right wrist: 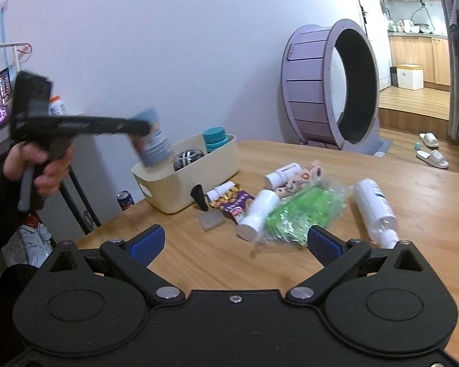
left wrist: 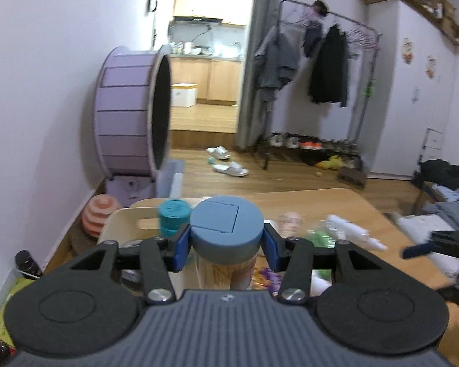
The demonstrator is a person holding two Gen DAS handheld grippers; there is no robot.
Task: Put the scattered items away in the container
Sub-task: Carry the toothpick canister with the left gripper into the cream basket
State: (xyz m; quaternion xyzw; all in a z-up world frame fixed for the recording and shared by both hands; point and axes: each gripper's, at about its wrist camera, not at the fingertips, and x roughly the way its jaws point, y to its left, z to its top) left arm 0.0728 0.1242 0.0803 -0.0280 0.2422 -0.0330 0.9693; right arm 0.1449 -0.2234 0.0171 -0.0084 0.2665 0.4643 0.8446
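Observation:
My left gripper (left wrist: 226, 246) is shut on a clear jar with a blue-grey lid (left wrist: 226, 223), its blue pads against the lid's sides. In the right wrist view, a hand holds that gripper (right wrist: 139, 133) and the jar (right wrist: 156, 145) tilted above the cream container (right wrist: 198, 180). A teal-capped bottle (right wrist: 214, 139) and a dark round object (right wrist: 189, 157) stand inside the container. My right gripper (right wrist: 235, 241) is open above the table, with nothing between its fingers. Beyond it lie a small white bottle (right wrist: 257, 214), a green packet (right wrist: 305, 211), a large white bottle (right wrist: 374, 208) and a purple snack bag (right wrist: 232, 205).
A black clip (right wrist: 200, 197), a small spray bottle (right wrist: 221, 190), a white pill bottle (right wrist: 283, 174) and a patterned pink packet (right wrist: 302, 177) also lie on the wooden table (right wrist: 397, 171). A purple wheel (right wrist: 330, 85) stands behind it, and a clothes rack (left wrist: 321, 70) farther off.

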